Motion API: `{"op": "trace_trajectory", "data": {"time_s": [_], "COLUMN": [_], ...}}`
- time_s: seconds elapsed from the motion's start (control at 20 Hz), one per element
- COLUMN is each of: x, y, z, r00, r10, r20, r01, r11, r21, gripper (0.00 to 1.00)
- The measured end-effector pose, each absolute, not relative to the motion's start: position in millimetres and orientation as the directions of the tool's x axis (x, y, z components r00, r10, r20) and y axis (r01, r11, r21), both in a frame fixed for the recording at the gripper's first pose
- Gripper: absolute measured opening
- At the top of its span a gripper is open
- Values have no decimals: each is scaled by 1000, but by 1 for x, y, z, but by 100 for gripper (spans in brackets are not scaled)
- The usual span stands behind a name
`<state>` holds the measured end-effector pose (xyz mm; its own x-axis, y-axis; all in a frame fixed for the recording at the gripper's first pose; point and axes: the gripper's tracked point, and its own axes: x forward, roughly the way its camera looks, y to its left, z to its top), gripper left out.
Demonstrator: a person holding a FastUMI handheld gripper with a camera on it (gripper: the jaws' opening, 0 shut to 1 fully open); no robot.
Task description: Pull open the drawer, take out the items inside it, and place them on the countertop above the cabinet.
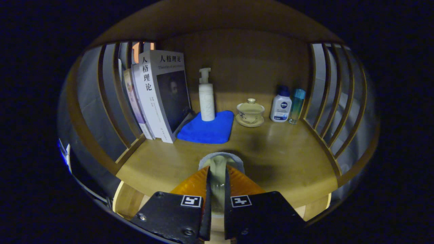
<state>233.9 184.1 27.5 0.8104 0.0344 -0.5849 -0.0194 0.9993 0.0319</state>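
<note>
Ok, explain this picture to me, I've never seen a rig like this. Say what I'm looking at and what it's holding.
This is a handheld claw; a person carries it, and the camera rides on it, looking forward along its two fingers. The fingers are nearly closed on a pale item with a grey rim, too close to identify. Ahead lies a wooden countertop with slatted sides. On it stand books, a white pump bottle on a blue cloth, a lidded teacup on a saucer, a white bottle and a teal bottle.
</note>
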Motion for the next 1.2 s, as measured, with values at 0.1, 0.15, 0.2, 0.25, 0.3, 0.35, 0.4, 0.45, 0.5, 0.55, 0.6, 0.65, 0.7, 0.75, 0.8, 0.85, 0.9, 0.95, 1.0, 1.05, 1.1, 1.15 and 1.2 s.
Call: {"op": "trace_trajectory", "data": {"time_s": [0.1,0.15,0.2,0.25,0.3,0.35,0.4,0.45,0.5,0.55,0.6,0.65,0.7,0.75,0.8,0.85,0.9,0.95,1.0,1.05,1.1,1.15,1.2], "x": [237,239,240,241,238,241,241,242,241,241,240,238,237,235,233,232,228,225,222,216,209,200,190], "y": [183,182,181,181,181,183,183,186,185,183,184,184,185,187,188,187,185,180,177,177,181,183,184], "z": [24,22,19,19,17,19,17,17,16,17,16,15,16,17,18,19,22,25,27,30,34,39,43], "r00": [809,807,809,809,807,814,815,817,821,824,828,834,839,845,850,855,864,878,891,901,912,922,931], "r10": [40,45,47,46,54,63,73,83,70,59,50,45,45,51,54,55,47,28,13,10,13,19,19], "r20": [-586,-589,-586,-587,-589,-578,-575,-570,-566,-564,-559,-550,-542,-533,-525,-516,-500,-478,-454,-433,-409,-387,-365], "r01": [-17,-14,-8,-4,-4,-10,-18,-32,-32,-38,-42,-44,-45,-43,-39,-37,-31,-20,-13,-14,-17,-24,-26], "r11": [999,998,998,997,996,995,995,995,997,998,999,999,999,999,998,998,999,1000,1000,1000,1000,1000,1000], "r21": [45,57,68,73,85,95,101,99,76,48,27,15,14,26,39,45,41,21,3,-7,-8,-7,-14], "gripper": [20,22,23,24,25,27,30,40,51,62,62,63,63,64,63,63,63,63,63,63,63,63,63]}}
